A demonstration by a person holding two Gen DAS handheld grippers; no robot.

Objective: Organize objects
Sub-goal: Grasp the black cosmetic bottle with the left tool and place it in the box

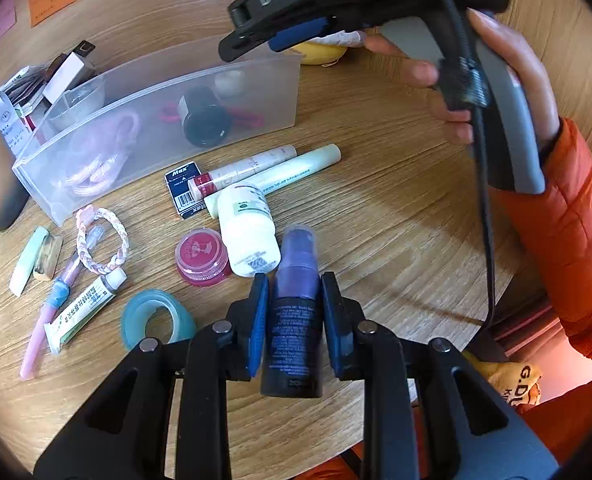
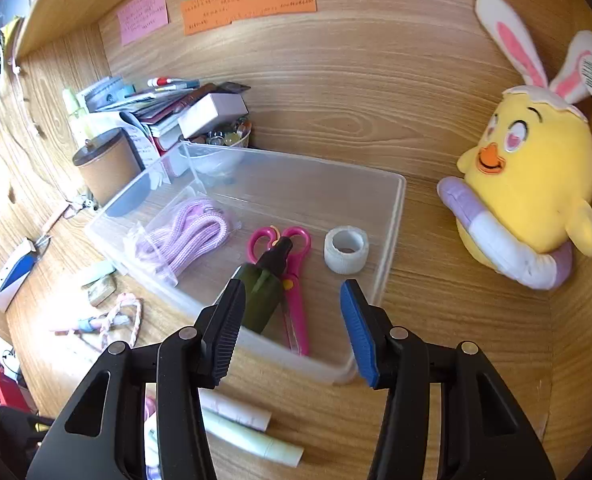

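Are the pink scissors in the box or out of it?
In. The pink scissors lie flat on the floor of the clear box, beside a dark green bottle and a white tape roll.

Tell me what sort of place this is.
Probably a personal desk nook at home or in a dorm: wood-grain desk with sticky notes on its back panel, a plush chick, and scattered cosmetics like the lip balm jar.

Black plastic left gripper (image 1: 293,312) with ribbed blue pads and silver pivot screws; matching right gripper (image 2: 291,330) embossed "DAS", grey handle, black cable (image 1: 484,200); puffy orange quilted sleeve (image 1: 576,232).
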